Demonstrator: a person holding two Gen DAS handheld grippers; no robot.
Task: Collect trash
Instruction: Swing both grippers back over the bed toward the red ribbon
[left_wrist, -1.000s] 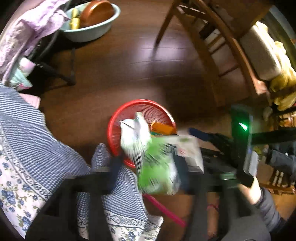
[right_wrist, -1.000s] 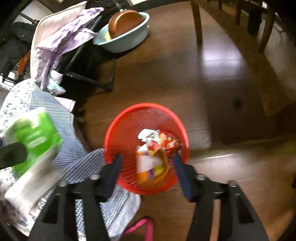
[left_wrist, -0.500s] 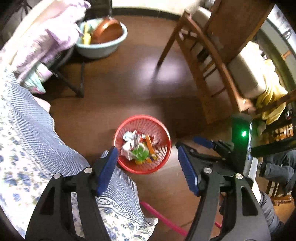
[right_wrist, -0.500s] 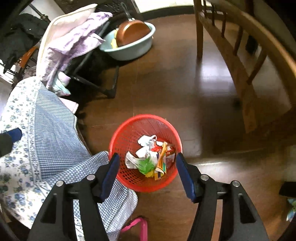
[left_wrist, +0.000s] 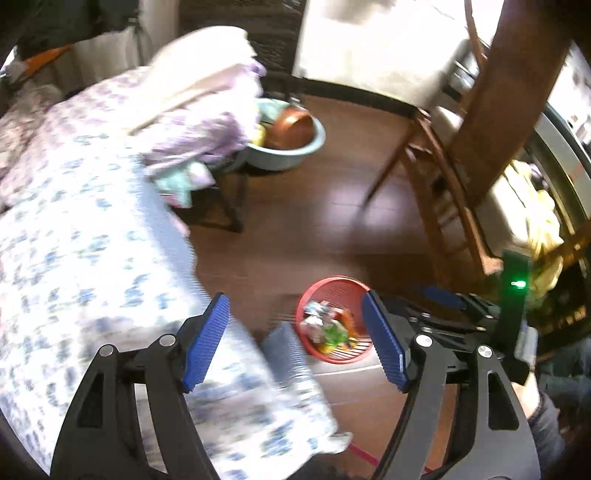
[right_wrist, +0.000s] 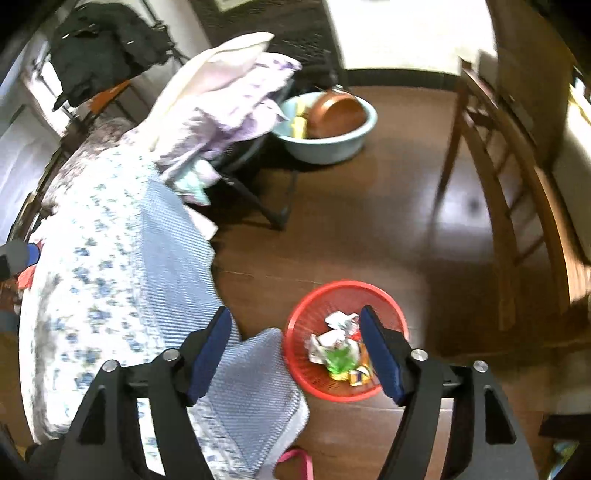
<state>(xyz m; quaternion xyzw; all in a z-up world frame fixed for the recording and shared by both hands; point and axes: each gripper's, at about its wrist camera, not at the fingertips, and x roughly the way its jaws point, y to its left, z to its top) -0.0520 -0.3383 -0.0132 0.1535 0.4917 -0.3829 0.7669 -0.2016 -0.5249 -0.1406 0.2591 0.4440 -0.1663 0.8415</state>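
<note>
free: bare wood floor (right_wrist: 369, 229) mid-scene, open above red basket (right_wrist: 391, 306) | left: floral bedspread (right_wrist: 110, 288) overhangs, corner just beside basket rim | right: wooden chair (right_wrist: 517, 206) legs | far: teal basin (right_wrist: 332, 147), dark stand legs (right_wrist: 266, 206) | near: pink strap (right_wrist: 295, 458) on floor

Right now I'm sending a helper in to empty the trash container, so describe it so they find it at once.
On the dark wooden floor, beside the hanging corner of the blue floral bedspread, stands a round red mesh basket. It holds crumpled wrappers, one bright green. The pale blue basin farther away holds a copper pan instead.
</note>
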